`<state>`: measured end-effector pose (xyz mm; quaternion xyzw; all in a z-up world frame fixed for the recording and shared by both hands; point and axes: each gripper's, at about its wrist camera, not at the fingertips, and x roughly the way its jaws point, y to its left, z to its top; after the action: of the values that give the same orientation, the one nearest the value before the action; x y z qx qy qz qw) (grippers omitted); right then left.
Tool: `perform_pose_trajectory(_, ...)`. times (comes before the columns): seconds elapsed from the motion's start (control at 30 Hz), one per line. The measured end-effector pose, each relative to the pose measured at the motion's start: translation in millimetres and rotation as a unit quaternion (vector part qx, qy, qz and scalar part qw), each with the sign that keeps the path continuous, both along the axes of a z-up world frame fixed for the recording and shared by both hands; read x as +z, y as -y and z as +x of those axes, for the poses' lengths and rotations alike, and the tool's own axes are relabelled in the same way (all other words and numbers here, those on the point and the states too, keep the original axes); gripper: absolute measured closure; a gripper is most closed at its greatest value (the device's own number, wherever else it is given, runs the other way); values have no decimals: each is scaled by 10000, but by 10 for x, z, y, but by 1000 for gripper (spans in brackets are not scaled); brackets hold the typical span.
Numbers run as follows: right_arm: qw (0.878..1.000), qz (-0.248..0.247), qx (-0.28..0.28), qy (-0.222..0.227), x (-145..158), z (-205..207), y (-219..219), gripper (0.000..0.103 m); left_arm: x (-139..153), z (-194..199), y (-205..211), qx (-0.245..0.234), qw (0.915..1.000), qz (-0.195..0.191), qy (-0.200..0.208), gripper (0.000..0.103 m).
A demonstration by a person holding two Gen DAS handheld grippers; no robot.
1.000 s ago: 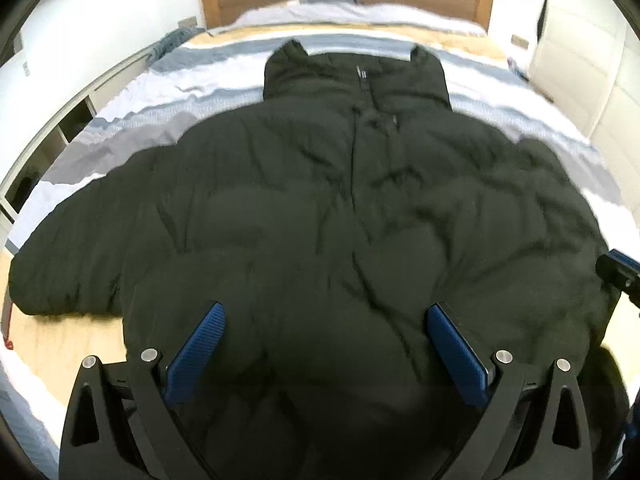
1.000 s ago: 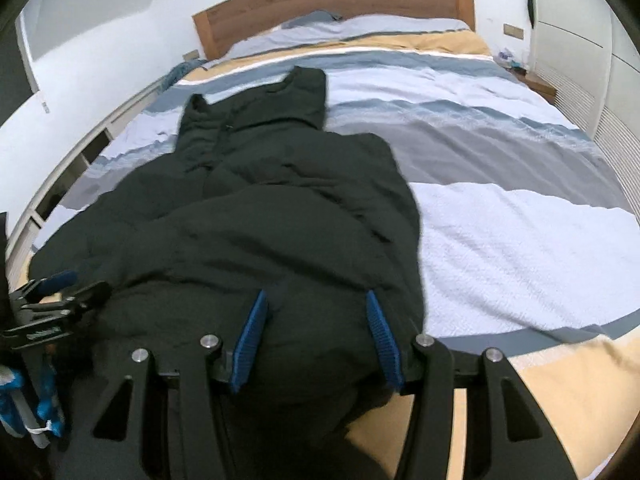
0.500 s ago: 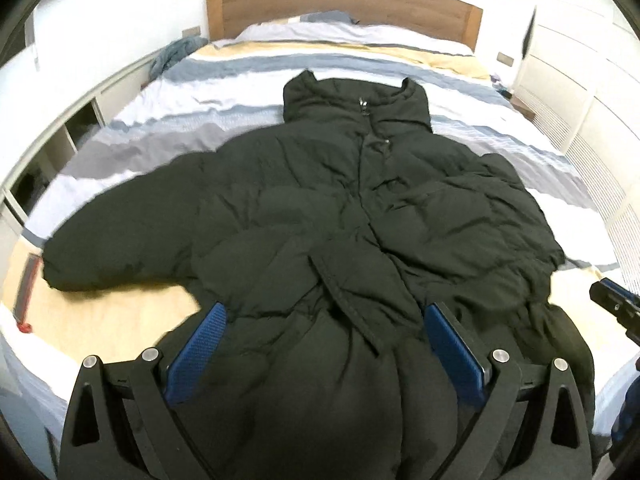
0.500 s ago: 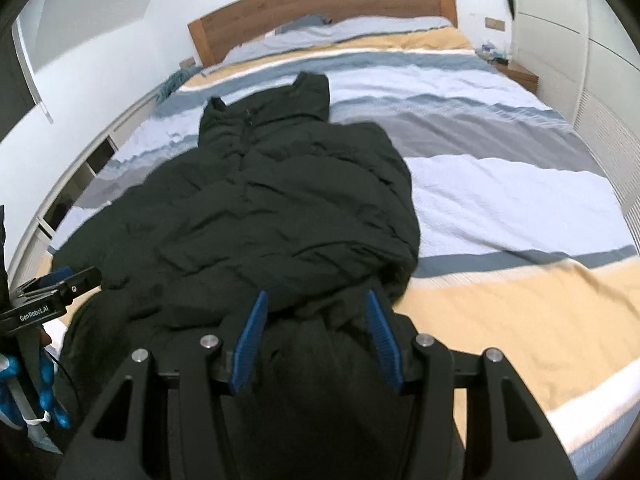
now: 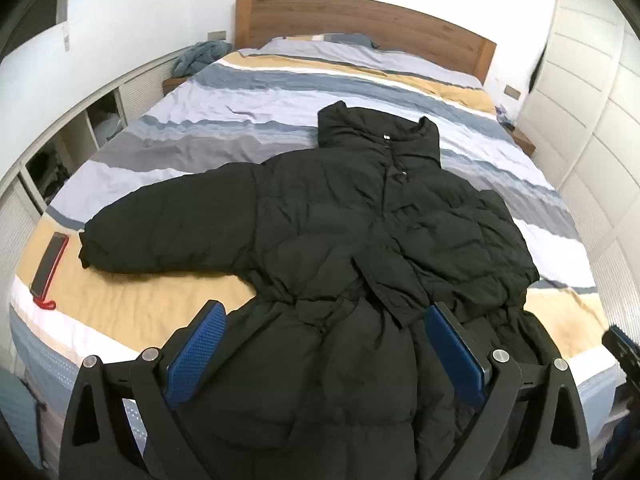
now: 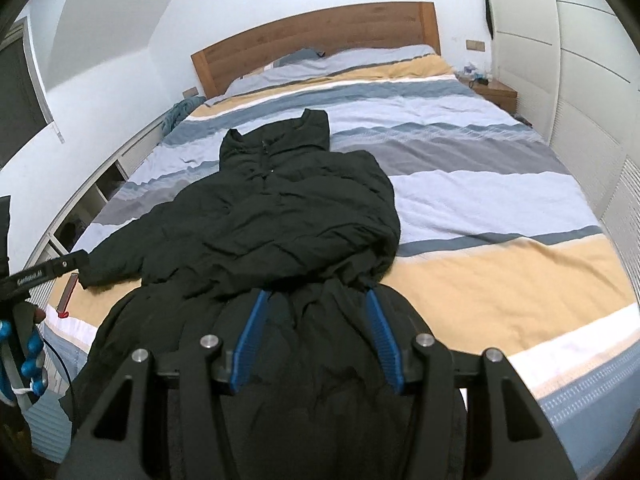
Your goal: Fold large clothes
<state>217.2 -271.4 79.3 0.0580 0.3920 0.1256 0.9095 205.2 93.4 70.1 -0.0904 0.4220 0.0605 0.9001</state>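
Note:
A large black puffer jacket (image 5: 360,232) lies front-up on the striped bed (image 5: 280,92), collar toward the headboard and one sleeve stretched out to the left. Its hem hangs over the bed's foot edge. My left gripper (image 5: 324,352) stands wide open above that hem, and its blue pads (image 5: 196,352) show bare. From the right wrist, the jacket (image 6: 280,224) bunches up between the narrow jaws of my right gripper (image 6: 318,336), which is shut on the hem. The left gripper (image 6: 52,270) shows at the far left, apart from the fabric.
A phone in a red case (image 5: 50,264) lies on the bed's near left corner beside the sleeve cuff. White shelving (image 5: 100,120) runs along the left wall, and wardrobe doors (image 5: 592,80) stand on the right. A wooden nightstand (image 6: 492,94) is by the headboard.
Both grippers have pulled back and risen from close over the jacket. The jacket has slid toward the foot of the bed, and its hem now hangs over the edge.

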Motion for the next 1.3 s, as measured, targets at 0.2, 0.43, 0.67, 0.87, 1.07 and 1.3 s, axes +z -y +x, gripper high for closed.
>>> perform_pose_trajectory(0.2, 9998, -31, -80, 170, 195, -143, -25, 52, 56, -13, -82, -72, 9999, -52, 81, 5)
perform_pose_trajectory(0.43, 9994, 75, -154, 289, 292, -76, -94, 52, 232, 93, -466, 269, 9992, -181, 237, 5)
perform_pose_trajectory(0.67, 9998, 112, -51, 145, 139, 259, -317, 52, 503, 356, -1011, 817, 9952, -111, 535, 5)
perform_pose_trajectory(0.87, 10000, 58, 48, -24, -101, 523, -479, 52, 156, 563, -1579, 1374, 9885, -479, 420, 5)
perform_pose_trajectory(1.07, 9999, -40, 43, -162, -364, 776, -598, 52, -551, 613, -2212, 2110, 9744, -768, -122, 5)
perform_pose_trajectory(1.3, 9994, -48, 116, -337, -633, 1063, -772, 52, -1222, 453, -2898, 2938, 9424, -1558, -346, 5)
